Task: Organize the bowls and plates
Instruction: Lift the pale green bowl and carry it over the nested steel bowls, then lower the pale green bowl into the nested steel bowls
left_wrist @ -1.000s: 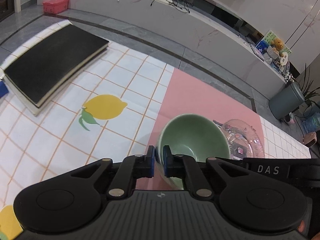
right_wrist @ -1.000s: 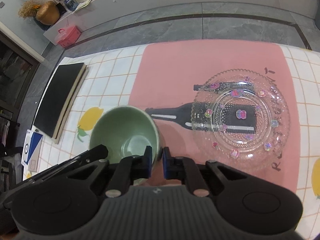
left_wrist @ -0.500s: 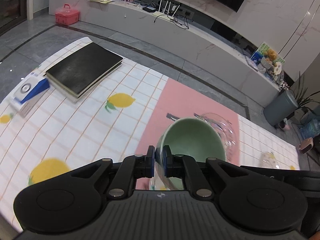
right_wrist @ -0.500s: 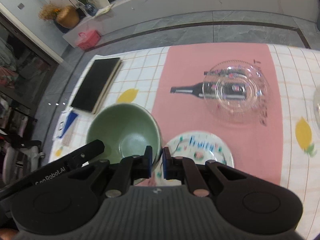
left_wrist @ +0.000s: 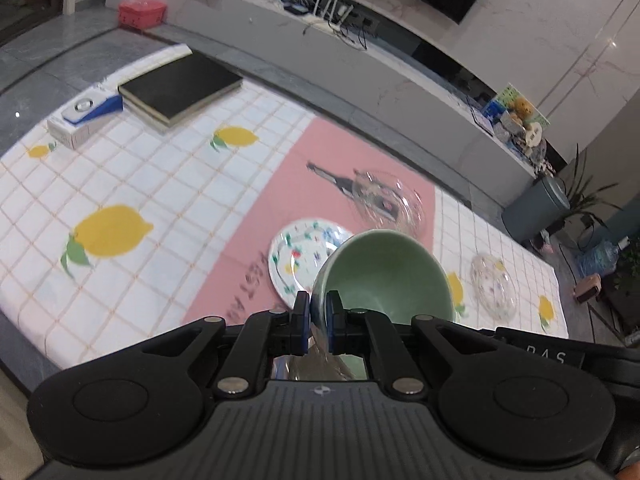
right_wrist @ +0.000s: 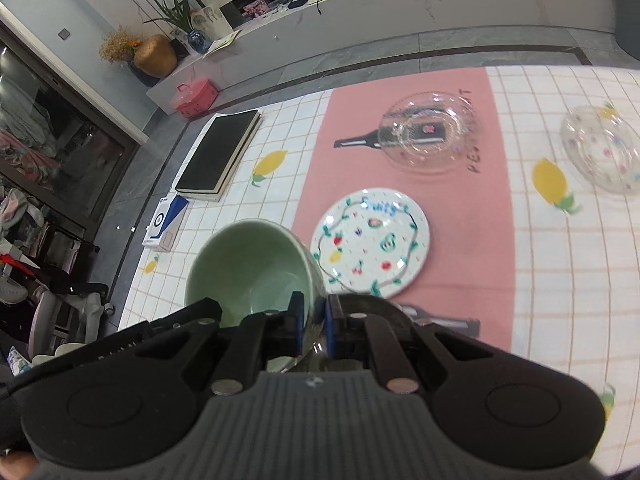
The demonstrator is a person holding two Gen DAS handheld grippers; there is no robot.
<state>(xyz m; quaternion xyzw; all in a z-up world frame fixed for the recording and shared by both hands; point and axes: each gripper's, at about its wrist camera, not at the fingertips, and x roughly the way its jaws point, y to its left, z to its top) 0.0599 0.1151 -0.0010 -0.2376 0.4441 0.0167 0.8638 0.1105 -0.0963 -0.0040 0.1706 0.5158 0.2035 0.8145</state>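
Both grippers grip one green bowl (left_wrist: 384, 276) by its rim and hold it in the air above the table. My left gripper (left_wrist: 318, 316) is shut on the bowl's near rim. My right gripper (right_wrist: 314, 326) is shut on the rim of the same bowl (right_wrist: 252, 268). Below lie a white fruit-pattern plate (right_wrist: 370, 246), also in the left wrist view (left_wrist: 300, 256), a clear glass plate (right_wrist: 430, 134) on the pink strip, and a clear glass bowl (right_wrist: 602, 152) to the right.
A black book (right_wrist: 220, 154) and a blue-and-white box (right_wrist: 166, 222) lie at the table's left end. The lemon-print tablecloth (left_wrist: 132, 200) covers the table. A grey floor and a long low cabinet (left_wrist: 360, 56) lie beyond the far edge.
Both grippers have lifted the green bowl higher and drawn it back toward the near edge. The fruit-pattern plate and the far glass bowl have come into view.
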